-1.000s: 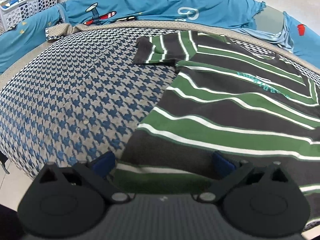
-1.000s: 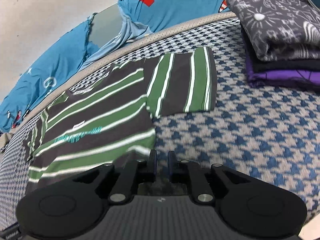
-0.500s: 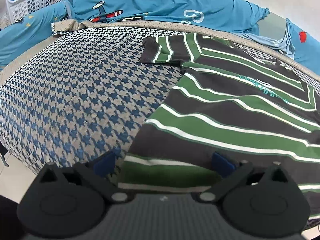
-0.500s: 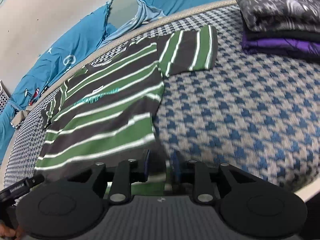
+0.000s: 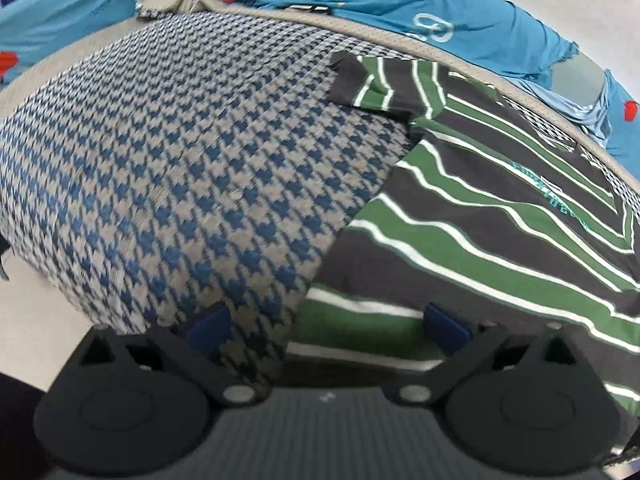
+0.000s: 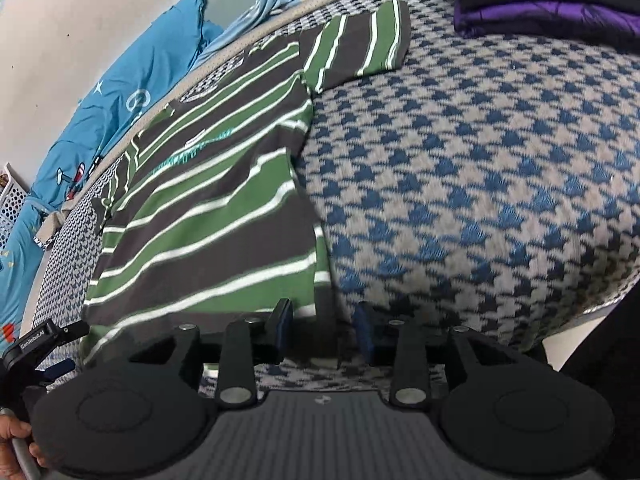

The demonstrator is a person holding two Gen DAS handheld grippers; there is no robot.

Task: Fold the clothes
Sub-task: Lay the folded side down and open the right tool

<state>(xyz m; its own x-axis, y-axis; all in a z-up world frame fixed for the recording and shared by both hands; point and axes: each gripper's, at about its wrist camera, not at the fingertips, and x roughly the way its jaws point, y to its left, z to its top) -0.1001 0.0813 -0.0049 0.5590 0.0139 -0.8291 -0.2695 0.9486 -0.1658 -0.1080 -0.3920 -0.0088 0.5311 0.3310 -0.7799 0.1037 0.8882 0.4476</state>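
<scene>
A green, grey and white striped T-shirt (image 5: 480, 216) lies flat on the houndstooth-covered bed (image 5: 180, 168), sleeves spread. It also shows in the right wrist view (image 6: 208, 208). My left gripper (image 5: 326, 326) is open, its jaws straddling the shirt's lower left hem corner. My right gripper (image 6: 324, 326) is open with a moderate gap, at the shirt's lower right hem corner; the hem edge lies between its pads, not pinched. The left gripper's body (image 6: 44, 336) shows at the far left of the right wrist view.
A blue printed quilt (image 5: 360, 4) lies bunched along the bed's far side. A stack of folded dark and purple clothes (image 6: 548, 4) sits at the far right of the bed. The bed's near edge (image 6: 580, 312) drops to the floor.
My right gripper has opened from shut and pulled back to the hem corner. My left gripper has shifted left, so the shirt's left edge now sits between its jaws.
</scene>
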